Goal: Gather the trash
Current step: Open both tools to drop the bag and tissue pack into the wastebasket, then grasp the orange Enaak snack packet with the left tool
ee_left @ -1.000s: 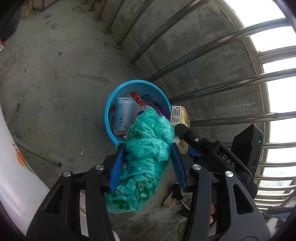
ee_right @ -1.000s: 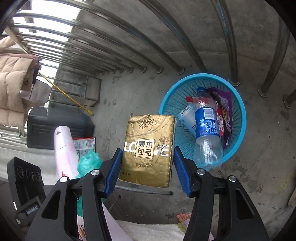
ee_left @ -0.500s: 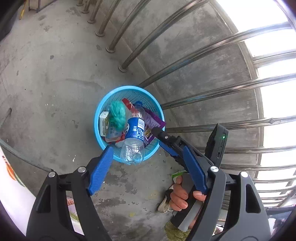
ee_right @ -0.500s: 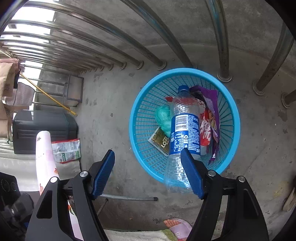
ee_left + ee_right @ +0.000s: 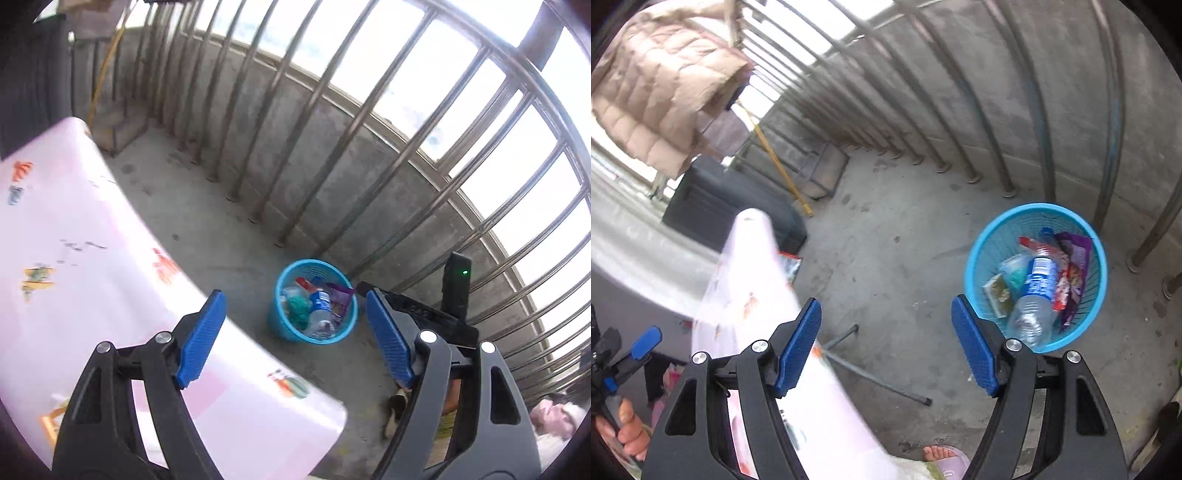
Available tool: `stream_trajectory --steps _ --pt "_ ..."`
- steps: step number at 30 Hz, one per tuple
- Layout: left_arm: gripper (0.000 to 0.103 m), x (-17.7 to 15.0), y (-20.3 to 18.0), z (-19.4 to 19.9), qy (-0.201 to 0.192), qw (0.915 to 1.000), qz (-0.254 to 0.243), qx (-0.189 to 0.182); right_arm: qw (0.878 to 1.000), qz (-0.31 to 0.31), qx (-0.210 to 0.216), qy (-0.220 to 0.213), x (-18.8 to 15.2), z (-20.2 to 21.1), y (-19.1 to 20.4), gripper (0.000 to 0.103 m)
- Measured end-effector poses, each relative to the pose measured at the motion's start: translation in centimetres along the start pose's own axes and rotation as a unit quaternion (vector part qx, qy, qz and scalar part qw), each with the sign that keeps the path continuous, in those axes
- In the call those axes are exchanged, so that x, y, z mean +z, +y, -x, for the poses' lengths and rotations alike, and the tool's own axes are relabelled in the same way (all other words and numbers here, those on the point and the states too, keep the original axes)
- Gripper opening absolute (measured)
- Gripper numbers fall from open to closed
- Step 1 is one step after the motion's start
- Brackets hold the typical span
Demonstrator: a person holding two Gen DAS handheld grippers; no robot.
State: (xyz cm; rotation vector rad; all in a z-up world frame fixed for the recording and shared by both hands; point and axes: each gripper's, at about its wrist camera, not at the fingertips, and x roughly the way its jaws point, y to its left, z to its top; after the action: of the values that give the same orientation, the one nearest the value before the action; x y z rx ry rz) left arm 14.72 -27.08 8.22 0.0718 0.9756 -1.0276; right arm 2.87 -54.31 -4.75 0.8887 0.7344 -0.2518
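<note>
Both grippers stood wide open and empty above the concrete floor, the trash already lying in the basket.

In the left wrist view the left gripper (image 5: 295, 336) had its blue pads spread with nothing between them, and the blue basket (image 5: 281, 328) sat just right of centre by the metal railing (image 5: 369, 122), holding a plastic bottle (image 5: 318, 314), a green bag (image 5: 297, 306) and a purple wrapper (image 5: 341, 301) (all loosely piled). In the right wrist view the right gripper (image 5: 886, 345) gaped likewise, the basket at right of frame, a pink-white table (image 5: 753, 280) at lower left.
</note>
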Motion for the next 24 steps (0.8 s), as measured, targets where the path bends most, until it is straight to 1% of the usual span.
stream_trajectory --steps 1,3,6,7,9,11,12,14,16,18,19,21,24 --pt "0.073 -0.9 1.1 2.2 -0.016 0.9998 0.0 0.015 1.0 0.017 0.017 0.012 -0.8 -0.1 1.6 0.072" --pt "0.073 -3.3 3.7 6.0 -0.042 0.9976 0.016 0.052 0.997 0.044 0.049 0.04 -2.3 -0.6 4.5 0.072" --pt "0.073 -7.2 7.2 9.6 -0.054 0.9932 0.05 0.09 0.989 0.073 0.095 0.089 -4.9 -1.7 8.3 0.072" --pt "0.073 -8.5 8.3 10.2 -0.054 0.9922 0.062 0.094 0.985 0.083 0.107 0.104 -5.7 -2.1 9.5 0.072" --pt "0.073 -11.2 9.9 11.3 -0.06 0.9893 0.089 0.098 0.981 0.106 0.109 0.124 -7.4 -3.0 11.6 0.071" --pt "0.073 -13.8 11.2 11.8 -0.071 0.9856 0.11 0.107 0.976 0.128 0.099 0.145 -8.9 -4.3 13.5 0.067" --pt "0.073 -14.9 11.7 12.0 -0.077 0.9834 0.119 0.114 0.974 0.131 0.099 0.155 -9.5 -4.9 14.2 0.064" --pt "0.073 -16.8 13.0 12.6 -0.081 0.9783 0.143 0.126 0.969 0.13 0.11 0.179 -10.4 -6.1 15.3 0.062" --pt "0.071 -18.2 14.2 12.7 -0.086 0.9747 0.167 0.122 0.965 0.135 0.11 0.194 -11.1 -6.9 16.6 0.057" --pt "0.065 -18.9 15.1 12.7 -0.09 0.9717 0.186 0.115 0.963 0.144 0.112 0.201 -11.4 -7.5 18.0 0.056" --pt "0.064 -19.1 15.7 12.7 -0.093 0.9702 0.193 0.113 0.961 0.144 0.114 0.205 -11.6 -8.0 18.6 0.054" --pt "0.056 -19.1 16.3 12.5 -0.095 0.9685 0.201 0.112 0.959 0.145 0.12 0.212 -11.7 -8.6 19.7 0.051" --pt "0.049 -19.0 16.9 12.0 -0.094 0.9687 0.199 0.115 0.957 0.151 0.122 0.217 -12.1 -9.4 21.2 0.048"
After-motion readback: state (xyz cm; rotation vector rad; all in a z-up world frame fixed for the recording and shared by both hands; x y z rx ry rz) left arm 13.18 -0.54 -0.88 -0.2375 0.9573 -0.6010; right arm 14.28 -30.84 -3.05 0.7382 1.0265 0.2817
